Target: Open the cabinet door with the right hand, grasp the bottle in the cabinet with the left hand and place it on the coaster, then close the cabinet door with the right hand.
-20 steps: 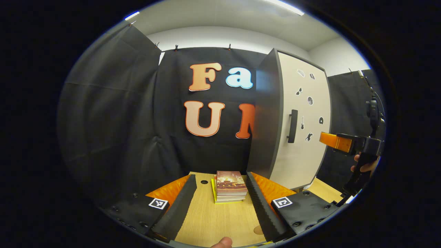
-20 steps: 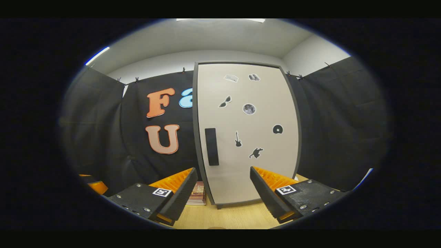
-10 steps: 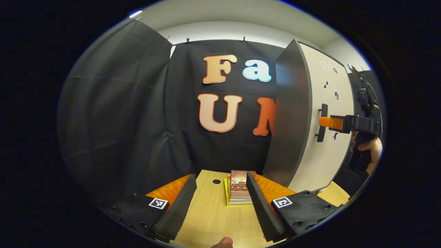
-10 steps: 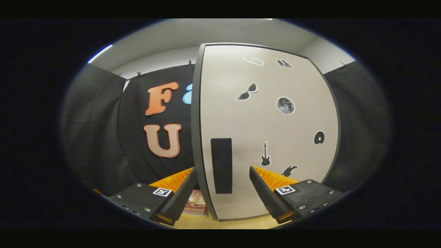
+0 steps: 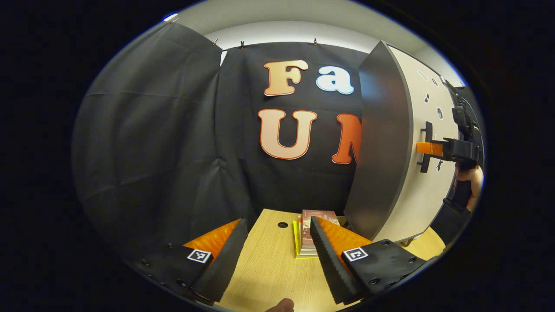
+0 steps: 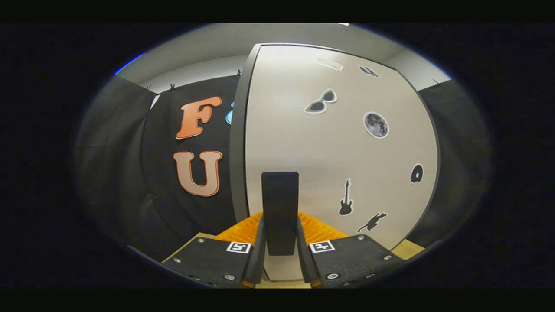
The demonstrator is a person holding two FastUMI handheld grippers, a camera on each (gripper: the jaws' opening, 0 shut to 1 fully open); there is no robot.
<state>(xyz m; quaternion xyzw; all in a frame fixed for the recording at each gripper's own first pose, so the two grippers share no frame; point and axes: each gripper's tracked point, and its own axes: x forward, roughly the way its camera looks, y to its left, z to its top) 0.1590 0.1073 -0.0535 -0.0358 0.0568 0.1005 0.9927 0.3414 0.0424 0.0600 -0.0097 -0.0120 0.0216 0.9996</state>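
The tall cabinet [image 5: 383,143] stands at the right in the left gripper view, dark side towards me. Its pale door [image 6: 347,143], dotted with small stickers, lies flat against the cabinet, so the inside is hidden. My right gripper [image 6: 279,222] is shut on the door's black vertical handle [image 6: 279,203], one finger pressing on each side. In the left gripper view the right gripper [image 5: 427,148] reaches the handle [image 5: 427,130], held by a hand [image 5: 470,180]. My left gripper [image 5: 277,227] hangs open over the wooden table [image 5: 269,273] with nothing between its fingers.
A small stack of books [image 5: 305,238] lies on the table just left of the cabinet's foot, partly behind my left gripper's right finger. A round hole [image 5: 282,225] is in the tabletop near the back. Black cloth walls close the booth.
My right gripper has moved forward to the door and shut on the handle; it was open and apart from it before. The left gripper has drifted left and closer to the books.
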